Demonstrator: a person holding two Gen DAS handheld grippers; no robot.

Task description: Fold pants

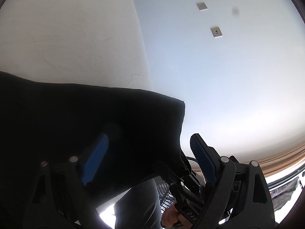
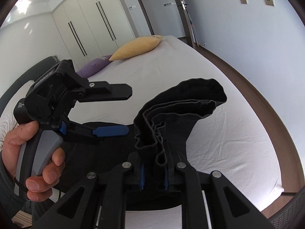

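Observation:
Black pants (image 2: 190, 103) lie across a white bed (image 2: 219, 133). My right gripper (image 2: 154, 158) is shut on a bunched, folded edge of them, which stands up between its blue pads. My left gripper (image 2: 127, 110), held in a hand (image 2: 38, 162), is at the left with its jaws wide apart and only the white sheet showing between them; its lower finger hovers just over the dark cloth. In the left wrist view the pants (image 1: 95, 110) spread behind the open left gripper (image 1: 148, 152). The right gripper (image 1: 183, 171) pinches their hanging corner.
A yellow pillow (image 2: 137, 46) and a purple pillow (image 2: 93, 67) lie at the far end of the bed, with white wardrobes (image 2: 85, 28) and a doorway (image 2: 164, 9) beyond. The bed's right edge drops to a brown floor (image 2: 247, 80). A black mesh chair (image 1: 164, 190) stands near the person's leg (image 1: 137, 206).

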